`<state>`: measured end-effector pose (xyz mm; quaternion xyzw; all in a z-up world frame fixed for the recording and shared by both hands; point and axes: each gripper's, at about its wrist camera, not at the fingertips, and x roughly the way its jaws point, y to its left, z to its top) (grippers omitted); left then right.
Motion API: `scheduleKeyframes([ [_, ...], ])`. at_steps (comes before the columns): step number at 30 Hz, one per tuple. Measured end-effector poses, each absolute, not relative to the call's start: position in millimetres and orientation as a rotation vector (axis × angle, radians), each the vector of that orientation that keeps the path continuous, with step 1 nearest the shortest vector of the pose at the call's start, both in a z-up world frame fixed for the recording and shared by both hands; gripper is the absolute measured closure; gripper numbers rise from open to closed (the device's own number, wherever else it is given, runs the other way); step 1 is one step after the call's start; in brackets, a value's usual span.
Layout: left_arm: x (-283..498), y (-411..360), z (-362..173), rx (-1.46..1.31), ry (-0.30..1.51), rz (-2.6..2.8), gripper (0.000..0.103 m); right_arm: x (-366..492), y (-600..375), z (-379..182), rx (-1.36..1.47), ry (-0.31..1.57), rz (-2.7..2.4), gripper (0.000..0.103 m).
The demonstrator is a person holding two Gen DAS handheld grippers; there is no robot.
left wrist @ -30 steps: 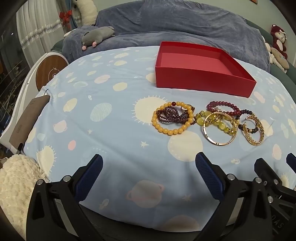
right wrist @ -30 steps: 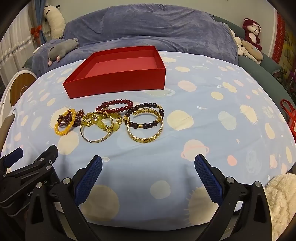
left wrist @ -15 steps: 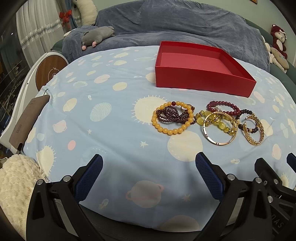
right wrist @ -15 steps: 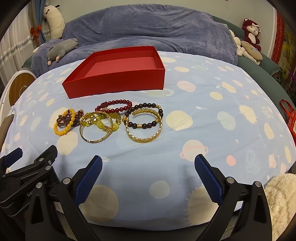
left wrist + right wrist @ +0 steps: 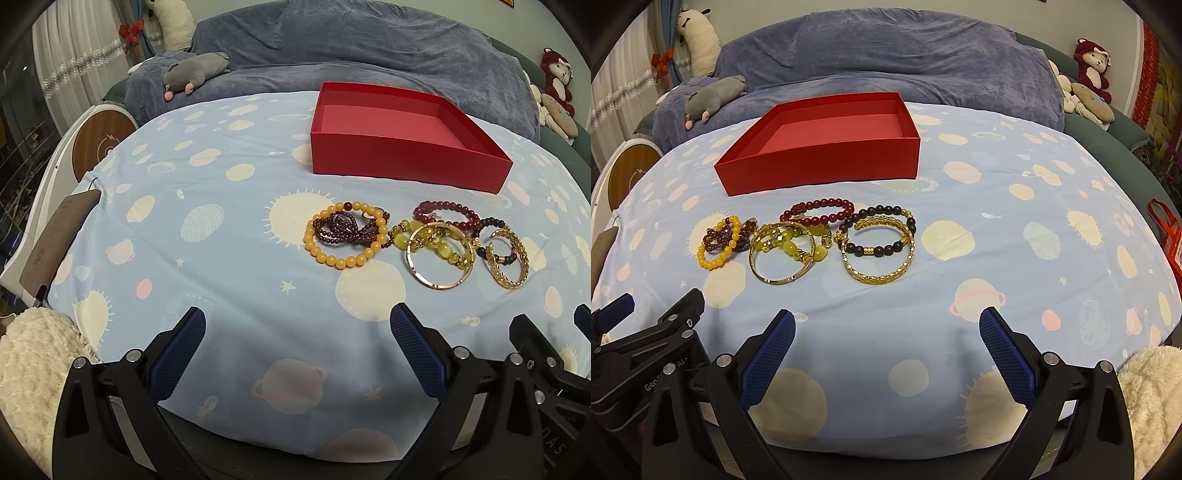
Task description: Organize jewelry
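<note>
A shallow red box (image 5: pixel 406 157) (image 5: pixel 820 170) stands empty on the light blue planet-print sheet (image 5: pixel 221 184). In front of it lies a cluster of bracelets: a yellow bead bracelet (image 5: pixel 338 261) (image 5: pixel 713 262) around a dark purple strand (image 5: pixel 341 229), a plain gold bangle (image 5: pixel 437 284) (image 5: pixel 783 280), a dark red bead bracelet (image 5: pixel 454 208) (image 5: pixel 827 202), a dark bead bracelet (image 5: pixel 882 249) and a gold chain bracelet (image 5: pixel 511 282) (image 5: pixel 879 277). My left gripper (image 5: pixel 297 317) and right gripper (image 5: pixel 886 317) hover side by side near the sheet's front edge. Both are open, empty and short of the jewelry.
A rumpled blue-grey duvet (image 5: pixel 369 44) with a grey plush animal (image 5: pixel 195 74) lies behind the box. Cream fleece (image 5: pixel 33 365) (image 5: pixel 1148 398) shows at both outer corners. A round wooden-faced device (image 5: pixel 99 144) stands left, a red bag (image 5: pixel 1167 236) right.
</note>
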<state>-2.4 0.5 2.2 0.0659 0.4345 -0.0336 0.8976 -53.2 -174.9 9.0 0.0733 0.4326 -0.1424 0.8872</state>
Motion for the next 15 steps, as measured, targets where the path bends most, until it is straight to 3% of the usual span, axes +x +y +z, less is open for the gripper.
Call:
scheduleKeyframes([
  [15,-2.5,0.7,2.5,0.137,0.900,-0.069,0.007,-53.3,-174.2,9.3,0.150,0.899,-0.298,0.007],
])
